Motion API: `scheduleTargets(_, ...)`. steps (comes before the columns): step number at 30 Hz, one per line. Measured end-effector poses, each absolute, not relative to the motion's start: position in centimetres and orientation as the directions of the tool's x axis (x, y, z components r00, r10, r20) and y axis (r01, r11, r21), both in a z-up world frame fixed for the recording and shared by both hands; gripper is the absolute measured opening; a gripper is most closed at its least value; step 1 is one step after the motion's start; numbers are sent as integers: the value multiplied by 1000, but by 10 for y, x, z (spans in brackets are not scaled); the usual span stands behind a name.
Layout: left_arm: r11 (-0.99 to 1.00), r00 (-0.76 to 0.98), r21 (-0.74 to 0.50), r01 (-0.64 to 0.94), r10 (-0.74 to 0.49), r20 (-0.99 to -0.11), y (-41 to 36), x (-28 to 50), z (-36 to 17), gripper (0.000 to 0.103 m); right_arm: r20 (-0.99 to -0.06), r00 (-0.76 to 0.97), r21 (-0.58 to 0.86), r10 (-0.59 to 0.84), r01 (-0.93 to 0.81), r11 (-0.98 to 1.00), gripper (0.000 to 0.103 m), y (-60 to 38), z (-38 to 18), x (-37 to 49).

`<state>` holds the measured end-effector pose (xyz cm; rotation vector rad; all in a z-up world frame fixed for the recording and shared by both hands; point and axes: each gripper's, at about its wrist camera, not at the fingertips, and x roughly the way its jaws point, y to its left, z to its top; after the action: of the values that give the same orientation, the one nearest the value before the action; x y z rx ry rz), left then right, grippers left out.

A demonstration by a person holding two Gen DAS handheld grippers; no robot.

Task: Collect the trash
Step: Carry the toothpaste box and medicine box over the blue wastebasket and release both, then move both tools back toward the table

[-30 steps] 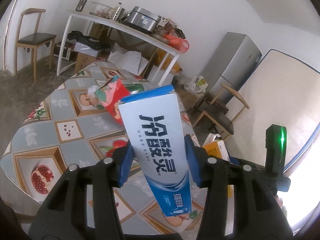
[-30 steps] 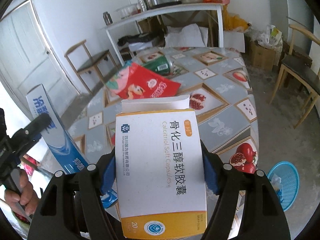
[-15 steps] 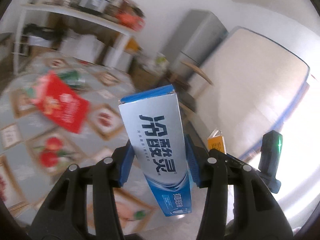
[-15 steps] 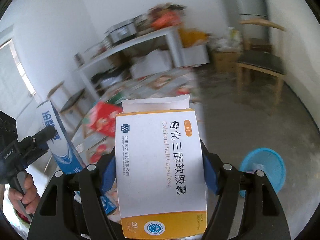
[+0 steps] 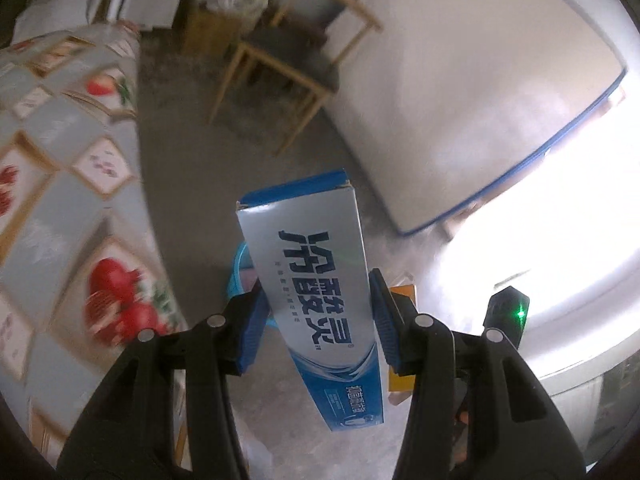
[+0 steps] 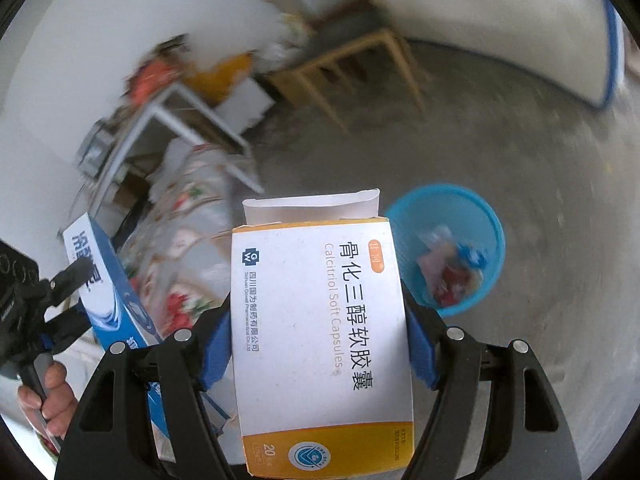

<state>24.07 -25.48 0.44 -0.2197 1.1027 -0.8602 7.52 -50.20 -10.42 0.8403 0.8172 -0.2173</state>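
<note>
Wooden chair (image 5: 280, 56), leaning mattress (image 5: 460, 92), fruit-patterned tablecloth (image 5: 60, 184), white side table (image 6: 188, 120)

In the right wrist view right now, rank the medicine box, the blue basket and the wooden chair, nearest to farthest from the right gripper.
1. Medicine box: clamped in the right gripper.
2. Blue basket: on the floor just ahead, to the right.
3. Wooden chair: far across the floor, near the wall.

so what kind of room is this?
Probably a lived-in home room used for dining and storage: a table with a fruit-print cloth, a wooden chair, a mattress leaning on the wall, and a blue trash basket on a bare concrete floor.
</note>
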Motion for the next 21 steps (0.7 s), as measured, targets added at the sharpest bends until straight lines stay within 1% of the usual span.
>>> scheduleTargets(1, 682, 150, -533, 501, -675, -723, -276, 249, -9, 46, -730, 670, 580, 136, 502, 641, 70, -516, -120, 80)
scheduleTargets(4, 713, 106, -497, 495, -617, -779, -319, 265, -41, 46, -752, 642, 586, 151, 546, 599, 70, -540, -151, 96)
scheduleTargets(8, 740, 62, -454, 495, -552, -832, -373, 292, -75, 45, -791, 592, 559, 156, 595, 577, 71, -575, -190, 130)
scheduleTargets(9, 746, 49, -451, 491, -540, -840, -386, 298, -83, 44, -798, 579, 553, 166, 596, 582, 72, -582, -199, 140)
scheduleTargets(10, 751, 41, -446, 488, -530, -847, -393, 304, -90, 45, -805, 567, 550, 177, 598, 583, 73, -587, -208, 148)
scheduleTargets(11, 758, 29, -438, 484, -514, -858, -402, 309, -99, 52, -817, 544, 544, 194, 613, 573, 74, -597, -226, 159)
scheduleTargets(12, 769, 16, -423, 480, -489, -872, -412, 314, -110, 61, -824, 526, 540, 209, 620, 569, 80, -603, -239, 168)
scheduleTargets(13, 780, 15, -407, 475, -470, -883, -416, 317, -117, 62, -836, 502, 526, 219, 624, 578, 81, -606, -252, 177)
scheduleTargets(15, 793, 6, -399, 461, -452, -892, -415, 319, -124, 62, -876, 442, 465, 195, 661, 589, 81, -612, -279, 190)
scheduleTargets(18, 779, -10, -434, 453, -482, -876, -403, 315, -123, 62, -882, 417, 464, 220, 684, 563, 81, -612, -307, 197)
scheduleTargets(21, 774, 12, -425, 470, -487, -874, -389, 311, -114, 62, -890, 405, 447, 209, 688, 571, 81, -608, -319, 192)
